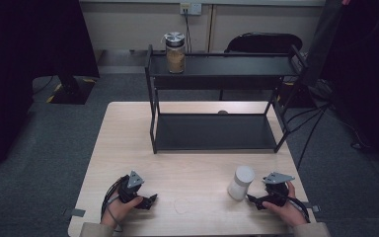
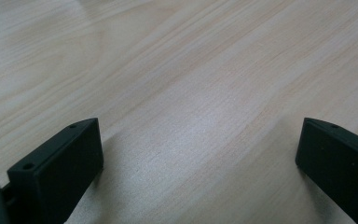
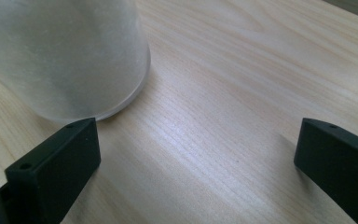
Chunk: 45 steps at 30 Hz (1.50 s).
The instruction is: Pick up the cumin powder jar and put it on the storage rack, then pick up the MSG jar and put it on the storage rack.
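A white frosted jar with a white lid stands upright on the wooden table at the front right. My right gripper lies low on the table just right of it, open. In the right gripper view the jar stands beyond the left jaw, outside the gap of the gripper. My left gripper rests at the front left, open, with bare wood between its jaws. A glass jar of brown contents with a metal lid stands on the top shelf of a black rack.
The two-tier black rack takes up the far half of the table; its lower shelf is bare. A black chair stands behind it. Cables hang off the table's right side. Open wood lies between the two hands.
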Motion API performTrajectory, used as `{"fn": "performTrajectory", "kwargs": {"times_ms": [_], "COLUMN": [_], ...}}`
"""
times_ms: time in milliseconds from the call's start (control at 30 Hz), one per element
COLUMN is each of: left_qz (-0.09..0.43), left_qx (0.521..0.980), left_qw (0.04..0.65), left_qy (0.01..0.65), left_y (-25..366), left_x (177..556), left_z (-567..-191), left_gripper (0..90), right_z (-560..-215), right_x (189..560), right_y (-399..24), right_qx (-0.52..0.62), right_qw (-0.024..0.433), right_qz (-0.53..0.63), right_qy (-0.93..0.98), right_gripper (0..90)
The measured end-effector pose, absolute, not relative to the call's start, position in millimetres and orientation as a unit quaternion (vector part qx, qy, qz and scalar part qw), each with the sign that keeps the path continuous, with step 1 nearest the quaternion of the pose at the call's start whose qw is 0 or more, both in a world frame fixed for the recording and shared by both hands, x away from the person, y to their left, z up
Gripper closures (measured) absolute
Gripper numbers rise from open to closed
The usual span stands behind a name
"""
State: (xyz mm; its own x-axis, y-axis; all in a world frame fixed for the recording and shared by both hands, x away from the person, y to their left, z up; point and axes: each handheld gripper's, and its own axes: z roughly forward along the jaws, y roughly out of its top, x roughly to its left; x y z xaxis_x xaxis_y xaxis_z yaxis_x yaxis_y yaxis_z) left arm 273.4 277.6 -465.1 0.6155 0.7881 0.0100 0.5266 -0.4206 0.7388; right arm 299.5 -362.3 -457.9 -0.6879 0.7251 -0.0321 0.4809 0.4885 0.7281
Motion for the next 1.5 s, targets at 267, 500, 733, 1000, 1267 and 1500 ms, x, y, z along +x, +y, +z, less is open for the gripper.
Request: {"fn": "performTrajectory", "kwargs": {"times_ms": [267, 500, 733, 1000, 1267, 1500], "left_qz": [0.181, 0.181, 0.181, 0.181, 0.181, 0.181], "left_qx": [0.823, 0.823, 0.823, 0.823, 0.823, 0.823], "left_qw": [0.361, 0.361, 0.361, 0.361, 0.361, 0.361], "left_qy": [0.4, 0.4, 0.4, 0.4, 0.399, 0.399], "left_y": [277.6, 277.5, 277.5, 277.6, 277.4, 277.5], "left_x": [273.3, 273.3, 273.3, 273.4, 273.8, 273.8], "left_z": [-465.2, -465.2, -465.2, -465.1, -465.0, -465.0], "left_gripper": [0.0, 0.0, 0.0, 0.0, 0.0, 0.0], "right_z": [-457.9, -457.9, -457.9, -457.8, -457.8, -450.0], "right_x": [299.4, 299.4, 299.4, 299.5, 299.3, 302.5], "right_y": [-362.3, -362.3, -362.3, -362.2, -362.0, -361.0], "right_qx": [0.357, 0.357, 0.357, 0.357, 0.359, 0.362], "right_qw": [0.17, 0.17, 0.17, 0.17, 0.17, 0.158], "right_qz": [0.359, 0.359, 0.359, 0.359, 0.359, 0.346], "right_qy": [0.846, 0.846, 0.846, 0.846, 0.845, 0.851], "right_gripper": [0.0, 0.0, 0.0, 0.0, 0.0, 0.3]}}
